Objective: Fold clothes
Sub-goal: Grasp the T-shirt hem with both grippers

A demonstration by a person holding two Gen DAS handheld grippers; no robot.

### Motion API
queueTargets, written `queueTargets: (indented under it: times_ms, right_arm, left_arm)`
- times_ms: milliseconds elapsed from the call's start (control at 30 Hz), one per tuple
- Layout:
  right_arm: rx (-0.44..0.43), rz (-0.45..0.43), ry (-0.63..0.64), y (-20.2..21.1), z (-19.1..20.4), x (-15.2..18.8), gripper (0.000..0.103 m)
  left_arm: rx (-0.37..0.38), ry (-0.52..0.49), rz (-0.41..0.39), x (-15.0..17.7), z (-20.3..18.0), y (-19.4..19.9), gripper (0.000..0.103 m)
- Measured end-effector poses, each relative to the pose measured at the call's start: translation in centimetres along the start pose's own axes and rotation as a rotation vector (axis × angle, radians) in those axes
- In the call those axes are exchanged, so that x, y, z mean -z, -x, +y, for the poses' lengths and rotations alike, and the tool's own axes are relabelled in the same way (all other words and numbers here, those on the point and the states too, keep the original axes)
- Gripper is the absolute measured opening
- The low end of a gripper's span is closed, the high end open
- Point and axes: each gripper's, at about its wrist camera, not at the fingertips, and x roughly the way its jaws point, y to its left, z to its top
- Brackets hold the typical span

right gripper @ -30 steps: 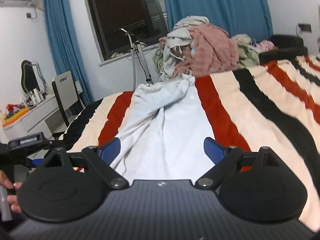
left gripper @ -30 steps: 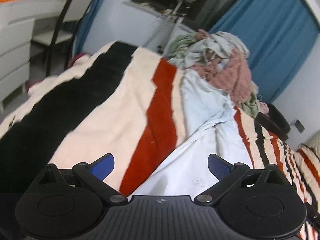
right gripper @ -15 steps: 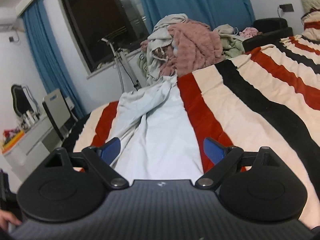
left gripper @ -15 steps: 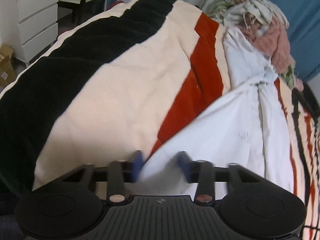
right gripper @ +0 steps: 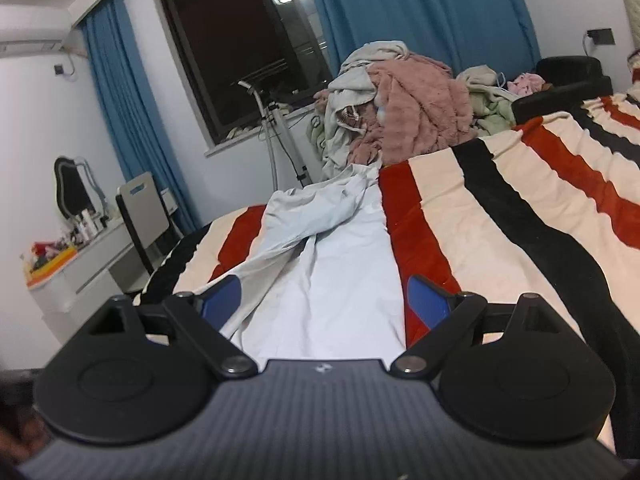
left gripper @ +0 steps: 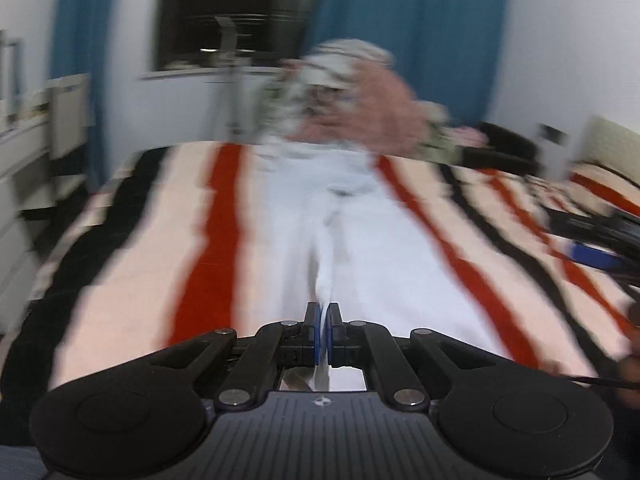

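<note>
A pale blue-white garment lies stretched lengthwise on the striped blanket; it also shows in the right wrist view. My left gripper is shut on the garment's near edge, and a ridge of cloth rises from its pads. The left view is blurred by motion. My right gripper is open, its blue pads either side of the garment's near end, not gripping it. The right gripper also shows at the right edge of the left wrist view.
A heap of clothes, pink and grey, sits at the far end of the bed. A chair and a white desk stand left of the bed. The striped blanket spreads to the right.
My left gripper closed on the garment's near edge and swung round to face along the bed. The right gripper stayed open and moved slightly closer over the garment.
</note>
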Motion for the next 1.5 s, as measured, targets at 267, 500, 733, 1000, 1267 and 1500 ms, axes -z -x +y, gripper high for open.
queueTargets:
  times_ms: [267, 500, 733, 1000, 1267, 1500]
  right_arm:
    - [0.017, 0.141, -0.162, -2.6, -2.4, 1.1, 0.091]
    - [0.017, 0.378, -0.385, -6.6, -5.2, 2.8, 0.091]
    - [0.143, 0.511, -0.523, -9.3, -6.7, 5.6, 0.076]
    - [0.08, 0.588, -0.563, -10.1, -6.7, 6.6, 0.07]
    - [0.003, 0.646, -0.546, -9.5, -5.2, 7.2, 0.03]
    - [0.138, 0.671, -0.41, -8.3, -3.2, 7.6, 0.036]
  left_arm:
    - [0.166, -0.074, 0.3, 4.5, -7.3, -7.7, 0.002]
    - [0.153, 0.166, 0.302, 2.6, -0.3, -7.8, 0.038]
    - [0.124, 0.431, 0.259, 0.3, 7.5, -7.4, 0.063]
    - [0.161, 0.587, 0.405, 3.3, 10.8, -11.4, 0.063]
    - [0.226, 0.616, 0.404, 4.7, 10.7, -10.1, 0.032]
    - [0.215, 0.576, 0.442, 5.4, 9.4, -10.8, 0.039]
